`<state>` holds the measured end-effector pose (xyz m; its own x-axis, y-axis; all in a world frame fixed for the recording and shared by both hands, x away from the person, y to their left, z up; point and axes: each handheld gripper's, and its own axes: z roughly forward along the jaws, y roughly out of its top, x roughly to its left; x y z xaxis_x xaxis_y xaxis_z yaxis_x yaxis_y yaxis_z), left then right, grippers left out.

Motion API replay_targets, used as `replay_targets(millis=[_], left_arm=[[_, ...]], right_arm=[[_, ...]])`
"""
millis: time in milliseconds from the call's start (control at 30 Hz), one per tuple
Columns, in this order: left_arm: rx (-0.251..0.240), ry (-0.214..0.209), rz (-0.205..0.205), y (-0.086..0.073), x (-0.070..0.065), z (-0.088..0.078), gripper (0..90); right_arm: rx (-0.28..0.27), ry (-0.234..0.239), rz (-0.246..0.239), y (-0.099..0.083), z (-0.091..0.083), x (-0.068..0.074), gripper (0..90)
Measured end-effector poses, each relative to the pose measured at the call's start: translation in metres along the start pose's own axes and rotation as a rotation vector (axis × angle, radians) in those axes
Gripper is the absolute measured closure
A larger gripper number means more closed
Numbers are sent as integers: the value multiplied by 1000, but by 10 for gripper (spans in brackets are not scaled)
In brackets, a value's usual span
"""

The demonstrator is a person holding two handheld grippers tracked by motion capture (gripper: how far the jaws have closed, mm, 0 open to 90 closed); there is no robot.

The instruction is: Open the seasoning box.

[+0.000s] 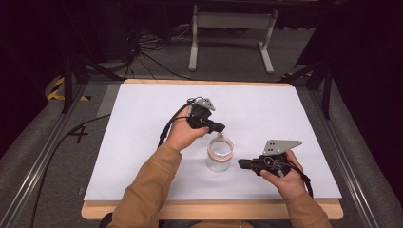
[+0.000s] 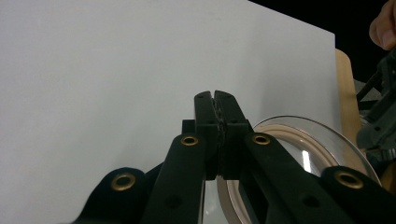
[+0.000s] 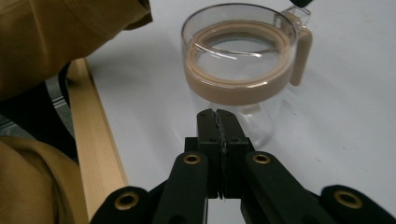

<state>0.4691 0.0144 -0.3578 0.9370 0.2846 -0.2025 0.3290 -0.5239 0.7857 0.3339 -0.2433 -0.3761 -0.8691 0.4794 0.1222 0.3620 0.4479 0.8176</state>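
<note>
White table top (image 1: pixel 142 123) carries one clear jar (image 1: pixel 219 156) with a beige ring and a clip at its rim, standing near the front edge between the two hands. Left gripper (image 1: pixel 219 127) hovers just beside the clip with its jaws pressed together, holding nothing. Right gripper (image 1: pixel 243 164) points at the jar's side, jaws also closed and empty. I judge this is the approach step; next, one claw must open before it can take the jar or clip

You can read one mark: a black numeral "4" (image 1: pixel 79 134), drawn on the grey carpeted floor left of the white-topped table (image 1: pixel 142 142). Nothing else you see carries legible text, label or brand.
</note>
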Motion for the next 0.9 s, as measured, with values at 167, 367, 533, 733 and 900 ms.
replay_targets(millis=[167, 367, 533, 733, 900], left_arm=[[-9, 5, -7, 0, 0, 2, 897], [11, 17, -8, -1, 0, 5, 898], [6, 5, -17, -2, 2, 4, 898], [3, 1, -25, -2, 3, 4, 898], [-7, 5, -33, -2, 1, 4, 896]], right_arm=[[-18, 12, -7, 4, 3, 4, 900], [-27, 6, -10, 7, 10, 7, 900], [-60, -22, 8, 10, 13, 4, 900], [-106, -69, 8, 12, 15, 0, 900], [-118, -86, 5, 13, 16, -2, 900]])
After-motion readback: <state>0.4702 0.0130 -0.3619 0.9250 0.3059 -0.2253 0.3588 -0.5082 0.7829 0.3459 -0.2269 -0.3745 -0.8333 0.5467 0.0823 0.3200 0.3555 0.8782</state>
